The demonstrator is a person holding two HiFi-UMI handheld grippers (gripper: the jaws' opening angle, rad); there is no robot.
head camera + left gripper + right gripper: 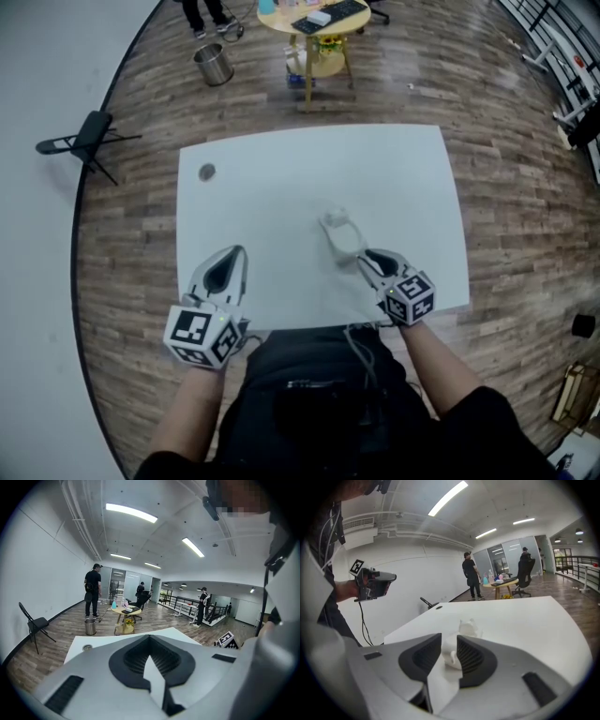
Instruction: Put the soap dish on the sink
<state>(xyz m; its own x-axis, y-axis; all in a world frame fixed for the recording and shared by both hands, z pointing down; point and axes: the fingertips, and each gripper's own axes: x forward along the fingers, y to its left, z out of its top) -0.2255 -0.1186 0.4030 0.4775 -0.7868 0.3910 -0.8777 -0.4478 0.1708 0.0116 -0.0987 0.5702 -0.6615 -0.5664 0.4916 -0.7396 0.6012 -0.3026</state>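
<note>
Nearest us, the left gripper [236,253] hangs over the near edge of the table [281,178]. Its 2 jaws are pressed together with nothing between them. The right gripper [364,258] sits low over the near right part of the table. In its own view the jaws pinch the near end of the dish [465,628], whose white body fills the narrow gap between the pads. The rest of the dish [340,232] reaches away from us and looks to be resting on the table, about mid-way across and right of centre.

Further out, 1 small round fitting [206,172] sits in the far left corner of the table. We cannot tell whether it is a drain, and no basin shows in any view. Beyond the table stand a bin [214,64] and a round side table [314,23].

We judge that the grasp is made and the carry has not begun. The next move calls for lifting the dish clear while keeping it level, since it is held by 1 end only and could swing. We would then take it towards the far left corner if that fitting marks the sink.
</note>
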